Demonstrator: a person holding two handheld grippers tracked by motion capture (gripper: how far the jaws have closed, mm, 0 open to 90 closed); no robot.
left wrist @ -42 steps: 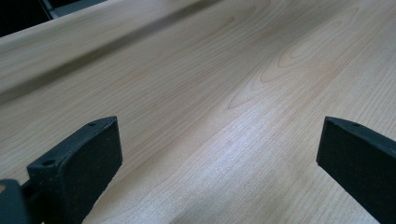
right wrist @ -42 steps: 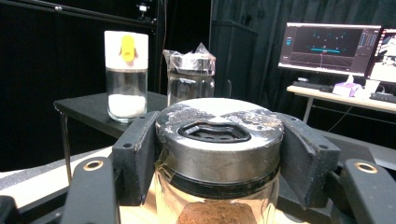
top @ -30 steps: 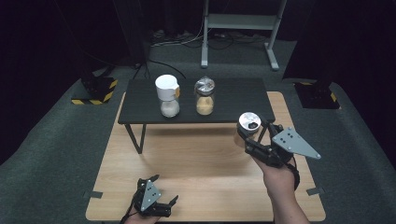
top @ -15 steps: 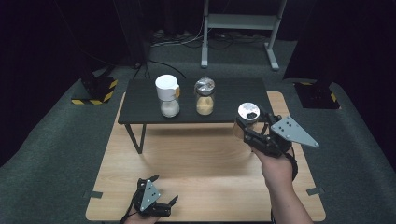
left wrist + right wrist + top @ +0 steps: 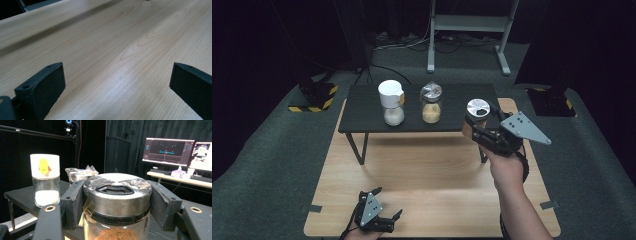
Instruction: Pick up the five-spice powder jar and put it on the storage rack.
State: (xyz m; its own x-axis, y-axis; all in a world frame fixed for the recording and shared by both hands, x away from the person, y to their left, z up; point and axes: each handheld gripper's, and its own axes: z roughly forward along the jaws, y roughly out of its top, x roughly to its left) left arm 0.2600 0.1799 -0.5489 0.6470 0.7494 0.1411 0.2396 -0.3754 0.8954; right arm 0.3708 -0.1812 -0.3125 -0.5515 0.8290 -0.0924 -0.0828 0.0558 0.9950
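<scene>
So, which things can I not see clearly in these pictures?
- Held jar: its base, cut off by the bottom edge of the right gripper view.
- Middle jar: mostly behind the held jar and the right gripper there.
- Left gripper: partly cut by the high view's bottom edge.
- White-capped jar: any label is too small to read in the high view.

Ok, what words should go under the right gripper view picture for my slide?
Right gripper clamps a silver-lidded jar of brown powder, with a white-capped shaker behind on the black table.
</scene>
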